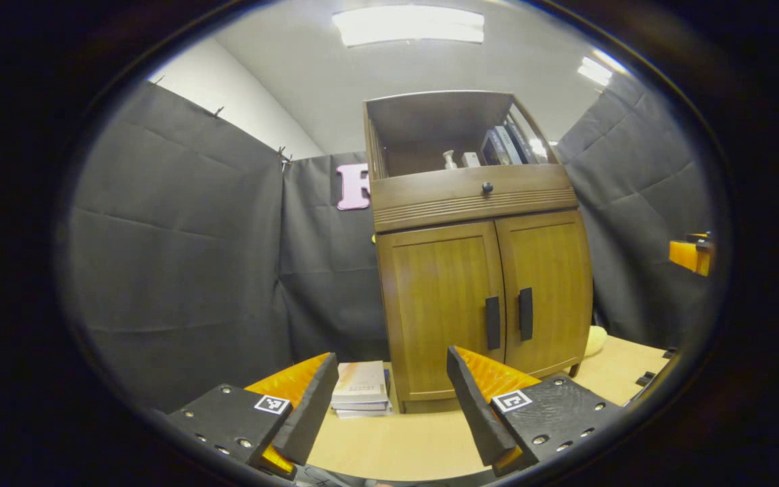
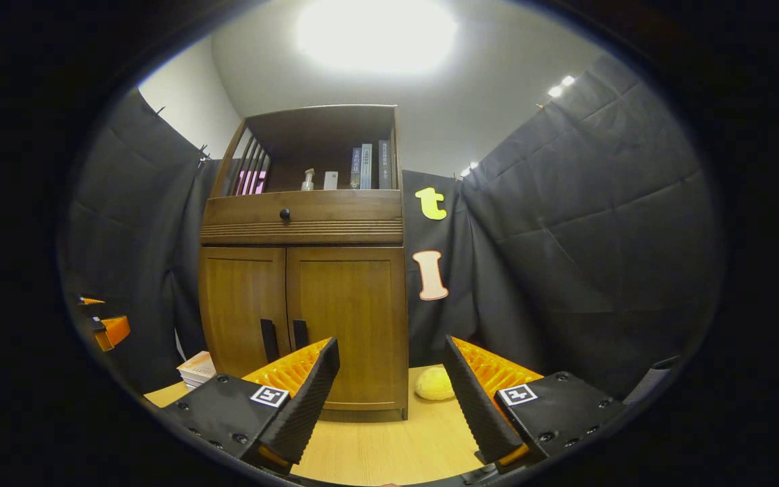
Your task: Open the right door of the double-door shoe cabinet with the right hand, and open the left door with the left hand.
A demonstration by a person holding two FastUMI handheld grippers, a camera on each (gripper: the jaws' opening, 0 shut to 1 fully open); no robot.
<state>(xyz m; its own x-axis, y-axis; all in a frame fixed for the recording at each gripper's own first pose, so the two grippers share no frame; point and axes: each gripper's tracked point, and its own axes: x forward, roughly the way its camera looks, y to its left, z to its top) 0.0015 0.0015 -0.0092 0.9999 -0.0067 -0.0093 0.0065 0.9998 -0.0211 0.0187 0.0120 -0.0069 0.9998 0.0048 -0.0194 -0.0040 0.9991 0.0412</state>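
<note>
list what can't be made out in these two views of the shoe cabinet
- Inside of the shoe cabinet: hidden in both views by its shut left door and right door.
- Book spines on the top shelf: too small to read, right gripper view.
- Yellow object beside the cabinet: partly hidden by the cabinet in left gripper view; too small to identify.
- Book stack: partly cut off by the left gripper.

Cloth-walled recording booth [image 1: 180, 257] with wooden shoe cabinet [image 1: 477, 297]
</note>
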